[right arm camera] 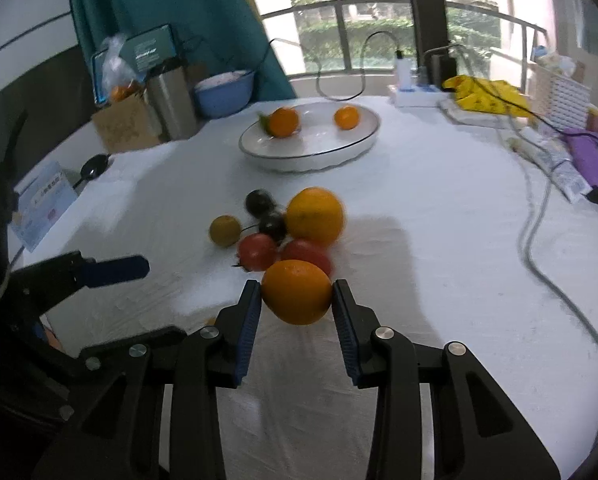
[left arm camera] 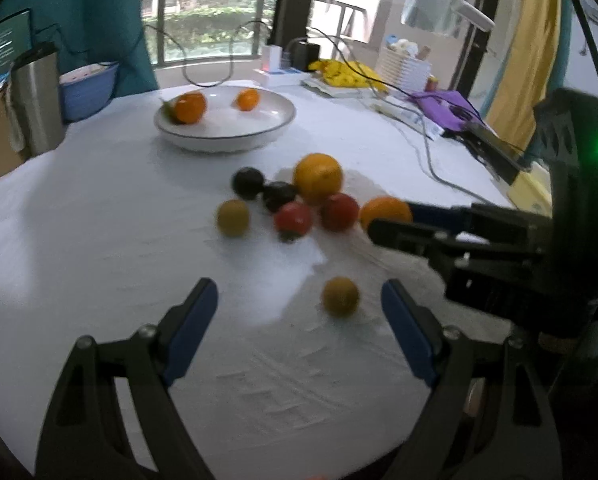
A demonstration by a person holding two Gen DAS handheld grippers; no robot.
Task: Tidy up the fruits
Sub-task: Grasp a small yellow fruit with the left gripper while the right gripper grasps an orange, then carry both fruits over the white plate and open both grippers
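Observation:
A white plate at the table's far middle holds two small oranges. A heap of fruit lies mid-table: a big orange, two dark fruits, two red fruits, a yellow-green fruit. My right gripper is shut on an orange at the heap's near edge. My left gripper is open and empty; another yellow-green fruit lies between its fingers, nearer the right one.
A steel flask, a blue bowl and a cardboard box stand at the far left. Cables, a purple cloth, yellow cloth and white boxes crowd the right and far side.

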